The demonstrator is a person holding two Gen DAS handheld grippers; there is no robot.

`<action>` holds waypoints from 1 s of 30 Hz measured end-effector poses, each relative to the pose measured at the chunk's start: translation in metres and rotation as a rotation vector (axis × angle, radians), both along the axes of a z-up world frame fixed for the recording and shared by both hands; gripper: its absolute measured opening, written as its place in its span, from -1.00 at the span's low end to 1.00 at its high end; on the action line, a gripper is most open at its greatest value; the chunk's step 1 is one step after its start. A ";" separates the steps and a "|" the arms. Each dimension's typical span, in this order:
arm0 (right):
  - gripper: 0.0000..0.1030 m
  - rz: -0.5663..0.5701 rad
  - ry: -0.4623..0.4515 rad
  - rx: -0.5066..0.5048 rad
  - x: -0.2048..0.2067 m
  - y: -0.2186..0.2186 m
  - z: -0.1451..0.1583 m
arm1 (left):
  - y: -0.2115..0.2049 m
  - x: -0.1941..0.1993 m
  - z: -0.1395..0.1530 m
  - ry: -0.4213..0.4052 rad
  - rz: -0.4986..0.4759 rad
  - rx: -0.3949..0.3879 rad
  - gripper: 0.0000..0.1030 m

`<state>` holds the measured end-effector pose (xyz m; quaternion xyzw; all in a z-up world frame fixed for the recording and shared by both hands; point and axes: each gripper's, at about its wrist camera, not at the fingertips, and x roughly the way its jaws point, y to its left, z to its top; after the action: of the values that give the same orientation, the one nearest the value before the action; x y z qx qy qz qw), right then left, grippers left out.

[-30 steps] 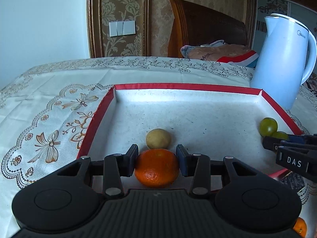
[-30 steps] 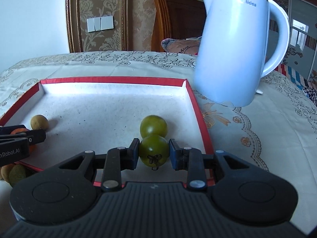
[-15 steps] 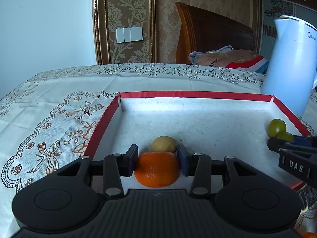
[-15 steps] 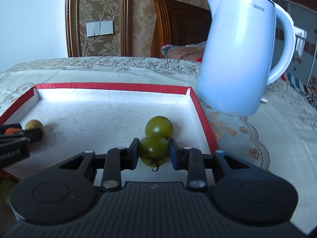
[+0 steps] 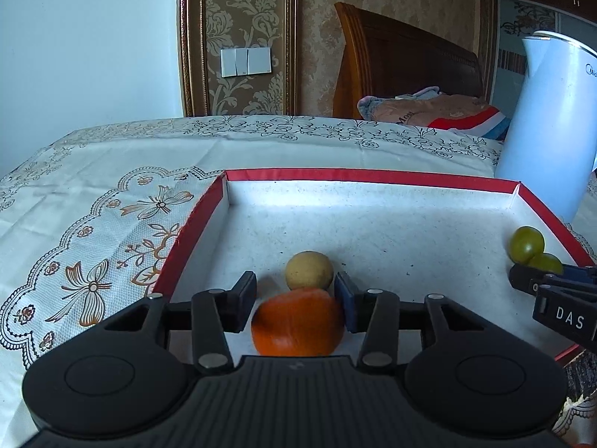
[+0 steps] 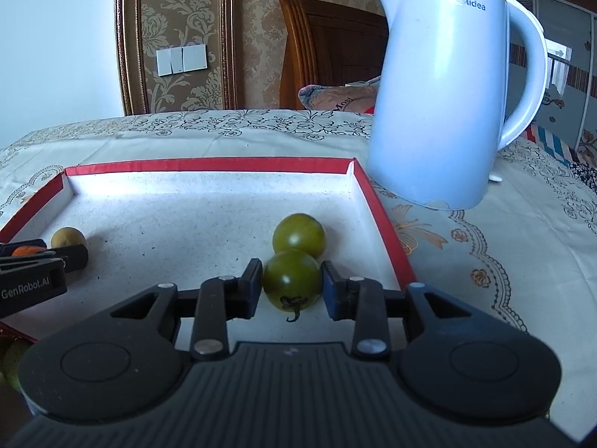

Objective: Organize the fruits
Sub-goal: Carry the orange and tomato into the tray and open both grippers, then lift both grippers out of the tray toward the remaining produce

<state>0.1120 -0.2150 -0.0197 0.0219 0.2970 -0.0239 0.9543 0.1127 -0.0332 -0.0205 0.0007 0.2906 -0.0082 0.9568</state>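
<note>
A red-rimmed white tray (image 5: 373,175) (image 6: 209,164) lies on the tablecloth. My left gripper (image 5: 294,278) is over the tray's near left part and its jaws are opening. The orange (image 5: 297,323) sits low and blurred between them, with a gap at the left pad. A small yellow fruit (image 5: 309,270) lies just beyond it. My right gripper (image 6: 291,265) is at the tray's near right. Its jaws are just parting around a green tomato (image 6: 291,280), stem towards me, and a sliver shows at the right pad. A second green tomato (image 6: 298,237) touches it behind.
A white electric kettle (image 6: 440,104) stands on the cloth just past the tray's right rim. A wooden chair (image 5: 403,67) with folded cloth is behind the table. More fruit (image 6: 11,366) lies off the tray at the near left.
The left jaws have spread and the orange has sunk lower between them. The right jaws have parted a little from the green tomato. Neither hand has shifted much.
</note>
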 end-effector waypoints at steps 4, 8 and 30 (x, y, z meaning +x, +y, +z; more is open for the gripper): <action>-0.23 -0.015 0.001 0.009 0.000 -0.002 0.000 | 0.001 0.000 -0.001 0.002 0.006 0.000 0.05; 0.06 -0.021 0.000 -0.003 0.000 -0.001 0.000 | 0.001 0.000 -0.001 0.006 0.007 0.005 0.20; 0.84 -0.014 -0.021 -0.029 -0.014 0.003 0.002 | 0.004 -0.006 -0.001 0.015 0.001 0.004 0.53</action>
<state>0.0983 -0.2115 -0.0177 0.0102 0.2863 -0.0349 0.9574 0.1064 -0.0297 -0.0220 0.0023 0.2980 -0.0071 0.9545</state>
